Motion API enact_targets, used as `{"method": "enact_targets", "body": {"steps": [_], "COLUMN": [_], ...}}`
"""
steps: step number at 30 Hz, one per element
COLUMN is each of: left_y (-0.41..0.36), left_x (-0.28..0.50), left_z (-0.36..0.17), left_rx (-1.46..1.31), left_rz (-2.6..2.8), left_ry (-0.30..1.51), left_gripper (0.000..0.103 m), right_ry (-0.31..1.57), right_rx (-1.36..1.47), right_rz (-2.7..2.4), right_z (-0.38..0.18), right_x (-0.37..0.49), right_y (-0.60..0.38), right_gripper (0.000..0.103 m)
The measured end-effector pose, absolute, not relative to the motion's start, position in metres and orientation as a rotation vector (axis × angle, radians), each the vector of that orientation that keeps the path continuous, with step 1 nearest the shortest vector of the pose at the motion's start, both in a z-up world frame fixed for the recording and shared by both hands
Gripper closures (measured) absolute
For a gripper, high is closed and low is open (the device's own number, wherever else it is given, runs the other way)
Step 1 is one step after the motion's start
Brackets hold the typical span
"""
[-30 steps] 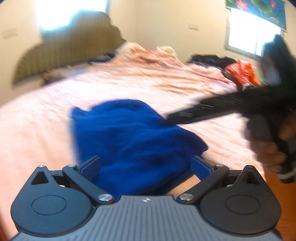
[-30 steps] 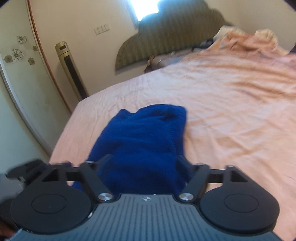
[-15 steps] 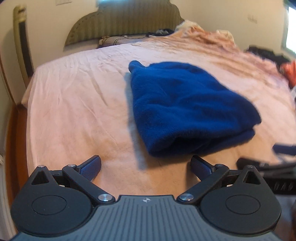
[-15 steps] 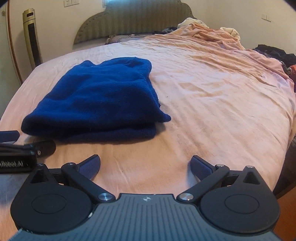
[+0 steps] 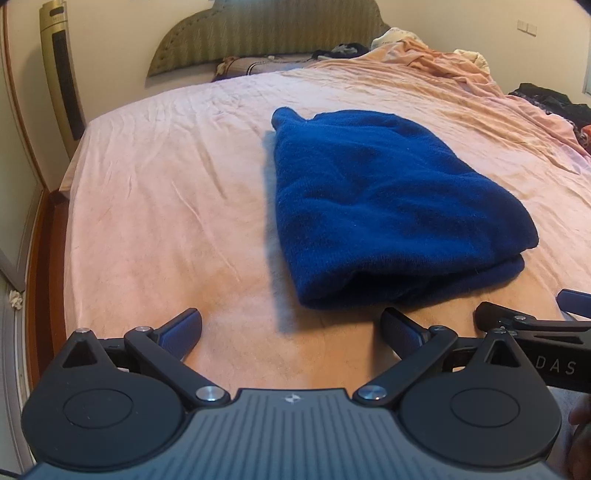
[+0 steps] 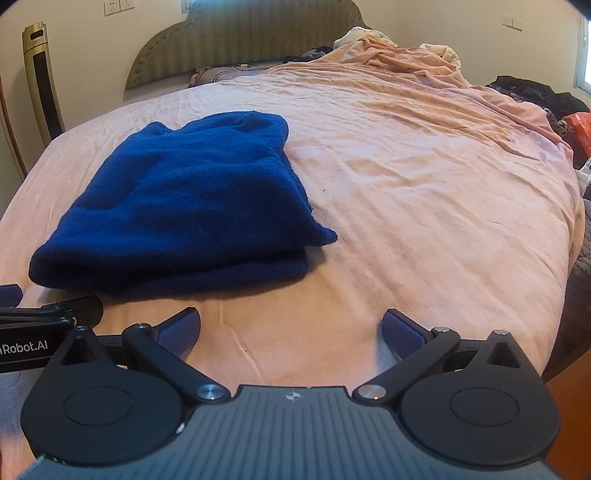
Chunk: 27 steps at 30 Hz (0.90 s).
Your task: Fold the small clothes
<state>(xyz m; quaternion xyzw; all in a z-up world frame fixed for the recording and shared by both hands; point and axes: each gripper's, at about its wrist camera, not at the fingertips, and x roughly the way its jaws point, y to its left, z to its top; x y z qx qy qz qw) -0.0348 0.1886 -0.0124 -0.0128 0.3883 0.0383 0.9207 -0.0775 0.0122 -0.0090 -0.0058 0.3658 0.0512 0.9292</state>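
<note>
Blue fleece garment (image 5: pixel 373 206), one only, lies folded in layers on the pink bedsheet (image 5: pixel 166 206), toward the near edge of the bed and closer to its left side than its right. Its long axis runs away from the grippers toward the headboard (image 5: pixel 258 33); the thick rounded fold faces the near edge, and a small corner pokes up at the far left end. At the near right corner the upper layer juts out past the lower one.

Wide bare sheet lies open to the right of the garment in the right wrist view, rumpled only toward the far corner where the bedding (image 6: pixel 402 51) bunches up. A narrower strip of bare sheet lies to its left, ending at the bed's left edge beside a tall tower fan (image 5: pixel 62 74). Dark clothes (image 6: pixel 532 92) are heaped at the far right edge.

Two grippers are held side by side just short of the garment, neither touching it. The left gripper (image 5: pixel 291 328) has its fingers spread wide apart, holding nothing; the right gripper (image 6: pixel 291 328) is likewise spread wide and holds nothing.
</note>
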Motion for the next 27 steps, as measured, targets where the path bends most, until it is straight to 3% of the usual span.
{"method": "enact_targets", "body": {"steps": [27], "left_y": [0.1838], "left_x": [-0.0346], "left_z": [-0.0142], "left_rx": [-0.032], "left_rz": [0.125], "left_ry": [0.797], "left_gripper": [0.0], "right_ry": [0.739], "right_rx": [-0.014], "right_rz": [0.109], "right_z": [-0.009], "right_x": [-0.0779], "right_y": [0.0117], "right_gripper": [0.0]}}
